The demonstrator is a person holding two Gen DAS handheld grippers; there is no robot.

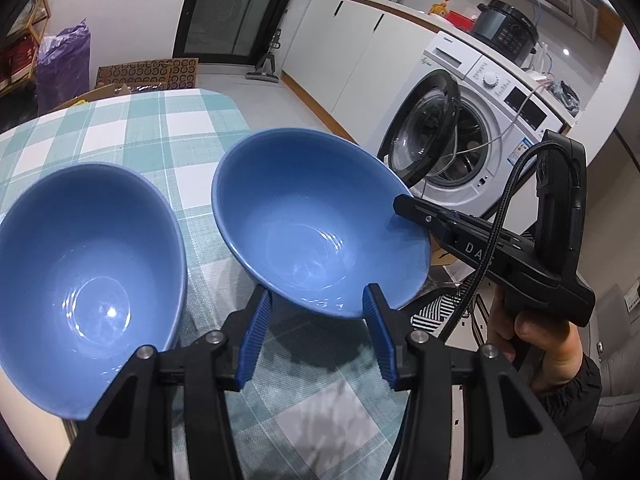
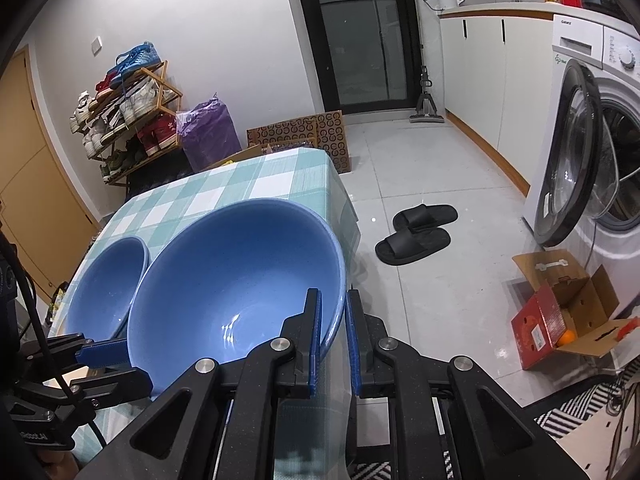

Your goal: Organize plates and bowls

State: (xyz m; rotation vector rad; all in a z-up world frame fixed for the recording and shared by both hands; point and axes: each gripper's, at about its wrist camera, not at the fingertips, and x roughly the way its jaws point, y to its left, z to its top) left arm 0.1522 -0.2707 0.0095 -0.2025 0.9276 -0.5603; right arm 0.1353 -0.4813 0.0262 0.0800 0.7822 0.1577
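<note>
The right gripper point(image 2: 334, 336) points down at a slant, its 2 ribbed blue pads point(image 2: 316, 340) pinching the near rim of 1 glossy blue ceramic bowl point(image 2: 236, 280) above the teal-checked tablecloth point(image 1: 132, 128). The left gripper point(image 1: 318, 332) slants likewise, fingers spread and holding nothing, that bowl's rim just beyond its fingertips. A second matching blue bowl point(image 1: 88, 264), 2 in all, rests left of its left finger.

Two empty blue bowls point(image 1: 320, 220) point(image 1: 88, 280), upright, side by side on checked tablecloth point(image 1: 132, 132)
</note>
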